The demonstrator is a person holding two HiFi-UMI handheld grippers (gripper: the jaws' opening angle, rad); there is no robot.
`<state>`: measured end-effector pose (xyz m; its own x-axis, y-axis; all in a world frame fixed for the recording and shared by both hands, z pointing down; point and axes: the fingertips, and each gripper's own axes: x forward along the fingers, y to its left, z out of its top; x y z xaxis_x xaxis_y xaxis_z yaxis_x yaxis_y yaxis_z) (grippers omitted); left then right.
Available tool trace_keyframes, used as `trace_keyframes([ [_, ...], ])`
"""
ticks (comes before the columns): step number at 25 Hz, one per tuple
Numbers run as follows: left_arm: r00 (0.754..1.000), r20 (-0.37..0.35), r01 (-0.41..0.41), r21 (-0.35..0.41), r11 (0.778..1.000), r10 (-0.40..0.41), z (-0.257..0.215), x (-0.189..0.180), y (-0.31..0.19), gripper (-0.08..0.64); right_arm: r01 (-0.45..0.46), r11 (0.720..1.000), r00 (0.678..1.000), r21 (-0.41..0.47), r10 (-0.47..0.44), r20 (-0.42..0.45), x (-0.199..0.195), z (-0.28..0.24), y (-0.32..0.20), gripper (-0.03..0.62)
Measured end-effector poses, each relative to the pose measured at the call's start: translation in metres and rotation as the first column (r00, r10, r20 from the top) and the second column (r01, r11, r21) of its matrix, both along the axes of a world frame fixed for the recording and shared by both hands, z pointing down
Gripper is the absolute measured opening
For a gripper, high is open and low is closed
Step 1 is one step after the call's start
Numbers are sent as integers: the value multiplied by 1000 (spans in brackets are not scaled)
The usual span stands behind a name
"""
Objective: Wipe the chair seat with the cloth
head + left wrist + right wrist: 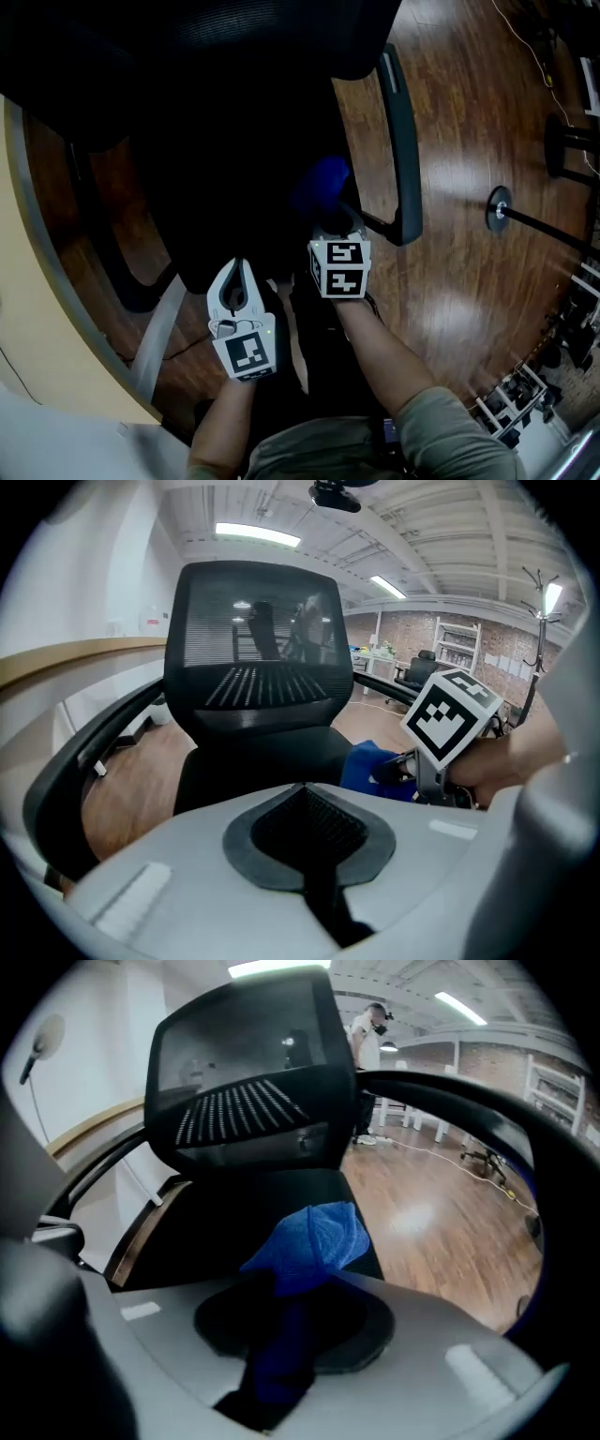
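Right gripper [296,1288] clamping blue cloth [317,1237], seemingly above chair seat [246,1215]

cloth [314,1237]: blue | chair seat [272,761]: black | floor [469,187]: brown wood grain | marker cube [339,269] — black-and-white square pattern

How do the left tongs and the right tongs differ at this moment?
The right tongs grip the blue cloth; the left tongs are shut and empty. The right tongs reach farther over the chair seat; the left tongs sit nearer its front edge. Both point downward at the seat.
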<state>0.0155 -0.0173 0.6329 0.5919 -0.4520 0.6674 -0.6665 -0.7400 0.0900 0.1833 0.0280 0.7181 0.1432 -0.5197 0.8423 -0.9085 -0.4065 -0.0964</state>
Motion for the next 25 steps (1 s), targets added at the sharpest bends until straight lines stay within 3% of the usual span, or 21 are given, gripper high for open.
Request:
trace_keyframes([
  [2, 999, 9, 35, 15, 999, -35, -6, -22, -11, 5, 108, 994, 994, 29, -109, 10, -33, -12, -21, 97],
  [4, 997, 21, 69, 34, 997, -70, -10, -47, -20, 5, 235, 970, 971, 60, -237, 22, -74, -20, -41, 97],
  [7, 989, 33, 140, 47, 989, -142, -15, -88, -28, 5, 416, 904, 906, 96, -422, 46, -142, -26, -63, 97],
  [10, 975, 47, 216, 44, 976, -218, -15, -126, -22, 5, 564, 818, 817, 115, -573, 68, -207, -22, -77, 97],
  [14, 964, 57, 259, 35, 965, -261, -12, -162, -14, 5, 675, 729, 722, 113, -685, 98, -276, -10, -88, 97],
  [18, 955, 62, 289, 19, 957, -290, -9, -188, -9, 5, 750, 657, 648, 77, -753, 119, -319, 11, -86, 97],
  [20, 952, 65, 298, 13, 955, -298, -3, -197, -9, 5, 759, 649, 640, 60, -759, 120, -326, 22, -86, 97],
  [25, 956, 63, 285, 18, 958, -285, 9, -203, -11, 5, 728, 684, 677, 43, -727, 110, -318, 32, -84, 97],
])
